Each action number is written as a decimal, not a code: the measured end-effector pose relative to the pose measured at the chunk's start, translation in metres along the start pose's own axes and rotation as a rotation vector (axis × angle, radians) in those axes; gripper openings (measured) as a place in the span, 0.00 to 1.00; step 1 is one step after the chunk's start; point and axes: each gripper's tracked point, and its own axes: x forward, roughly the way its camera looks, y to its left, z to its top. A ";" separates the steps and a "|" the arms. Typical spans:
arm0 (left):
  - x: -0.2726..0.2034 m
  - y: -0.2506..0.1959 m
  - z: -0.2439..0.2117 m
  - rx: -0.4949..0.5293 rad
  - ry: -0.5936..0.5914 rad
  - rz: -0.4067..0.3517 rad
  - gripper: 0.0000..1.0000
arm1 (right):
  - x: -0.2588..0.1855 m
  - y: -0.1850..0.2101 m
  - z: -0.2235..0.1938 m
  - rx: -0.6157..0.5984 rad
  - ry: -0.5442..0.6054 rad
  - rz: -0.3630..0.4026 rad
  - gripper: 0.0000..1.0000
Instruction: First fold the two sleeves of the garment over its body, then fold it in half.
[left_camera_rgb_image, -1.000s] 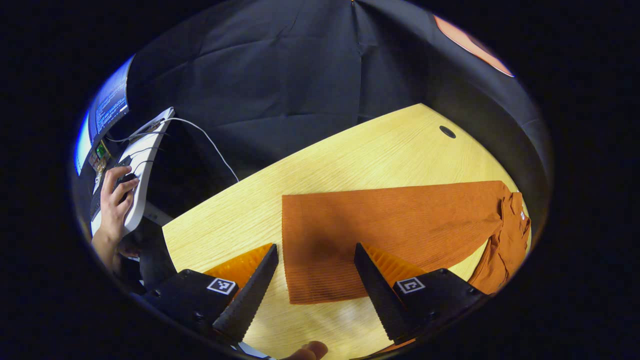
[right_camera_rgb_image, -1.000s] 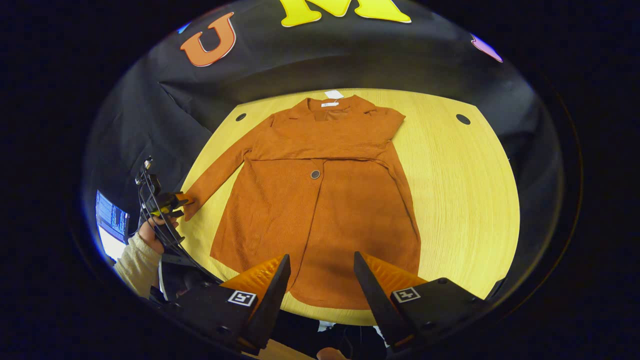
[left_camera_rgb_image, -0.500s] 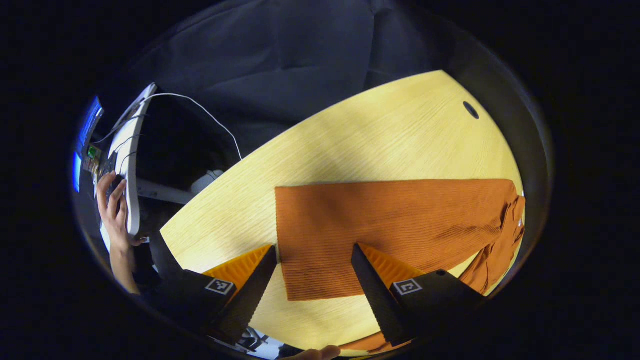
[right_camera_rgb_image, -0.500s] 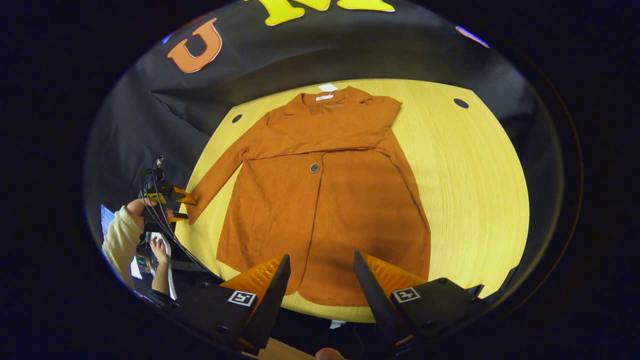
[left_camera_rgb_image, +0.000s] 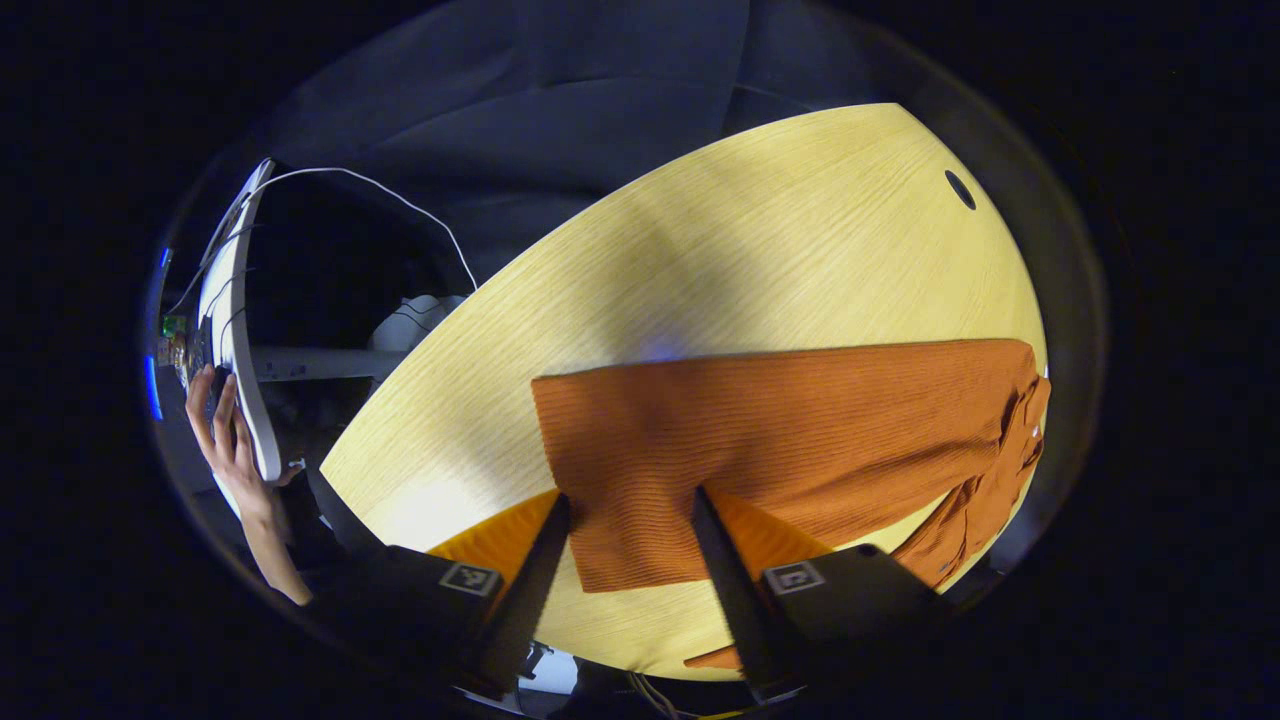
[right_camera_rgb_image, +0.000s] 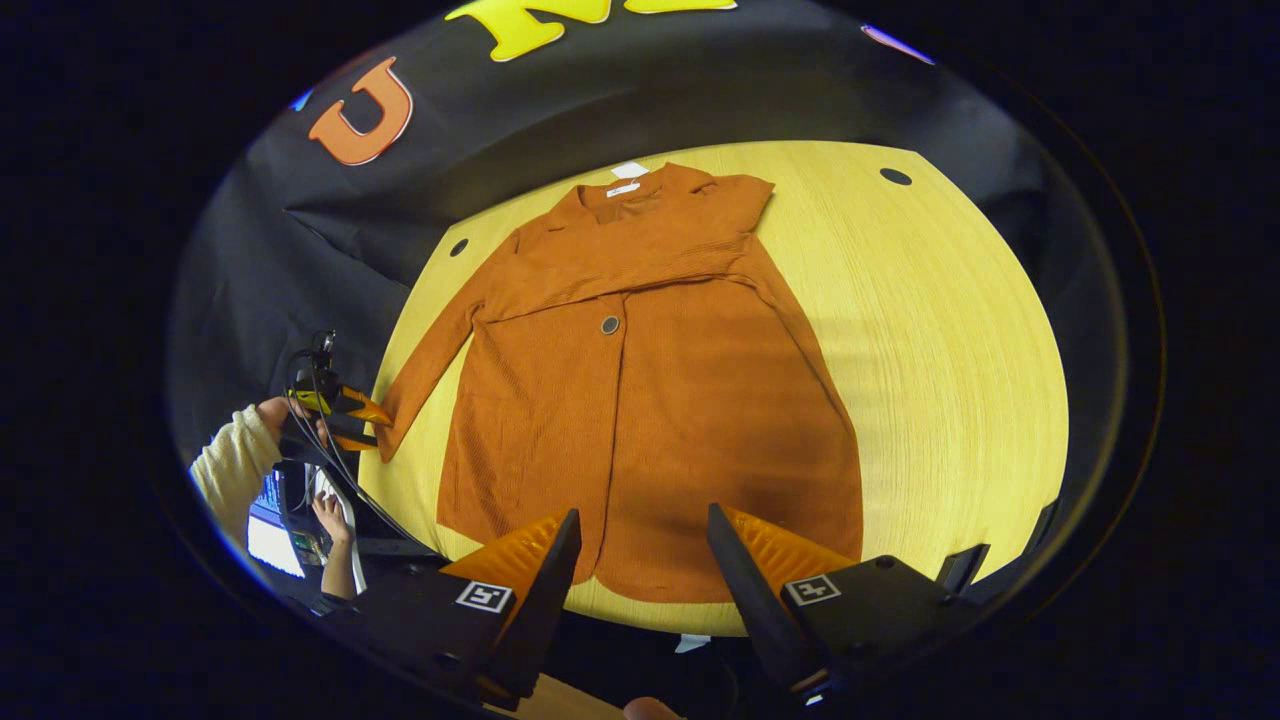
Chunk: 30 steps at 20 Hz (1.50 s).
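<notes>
Lowered closer over the outstretched sleeve (left_camera_rgb_image: 760, 430), left gripper (left_camera_rgb_image: 625, 540) straddles its cuff with fingers apart, apparently poised to pinch; right gripper (right_camera_rgb_image: 640, 555) hovers open above the garment (right_camera_rgb_image: 650, 400).

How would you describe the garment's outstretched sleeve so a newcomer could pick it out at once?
Start at the wooden table, where an orange garment lies flat, collar toward the booth wall. The outstretched sleeve slants off its body toward the left gripper; the other sleeve lies folded across the chest.
</notes>
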 end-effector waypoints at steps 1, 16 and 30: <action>0.000 0.002 0.000 0.007 0.004 -0.005 0.66 | -0.001 -0.002 -0.003 -0.003 0.003 0.001 0.83; -0.028 -0.041 0.010 0.115 -0.059 -0.130 0.03 | -0.016 -0.039 -0.001 0.020 -0.039 -0.013 0.83; -0.120 -0.304 -0.017 0.488 -0.188 -0.329 0.03 | -0.033 -0.095 0.026 0.013 -0.051 0.002 0.83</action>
